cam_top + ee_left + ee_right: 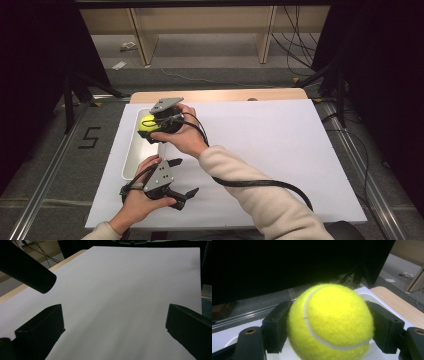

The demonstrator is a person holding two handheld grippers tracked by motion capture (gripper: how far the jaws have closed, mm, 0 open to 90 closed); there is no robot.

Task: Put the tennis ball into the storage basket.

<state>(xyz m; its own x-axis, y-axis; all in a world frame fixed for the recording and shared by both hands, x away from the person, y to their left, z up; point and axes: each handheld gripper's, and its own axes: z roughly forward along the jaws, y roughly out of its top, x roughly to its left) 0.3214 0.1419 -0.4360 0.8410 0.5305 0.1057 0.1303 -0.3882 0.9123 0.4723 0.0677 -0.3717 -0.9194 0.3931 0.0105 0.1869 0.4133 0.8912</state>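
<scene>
A yellow tennis ball [148,122] sits between the jaws of my right gripper [146,128], which is shut on it. The ball hangs over the far end of a long white tray [129,162] at the left of the table. In the right gripper view the ball [329,320] is pressed between both black pads [384,327], with the tray's rim [368,296] just behind it. My left gripper [185,176] hovers low near the front edge, right of the tray. Its jaws stand wide apart with nothing between them. In its own view the left gripper [115,325] looks across bare white sheet.
A large white sheet [260,145] covers most of the wooden table [220,95]. A thick black cable [260,184] trails from the right gripper under the forearm, and a black cable [27,270] crosses the left gripper view. Dark stands and floor cables surround the table.
</scene>
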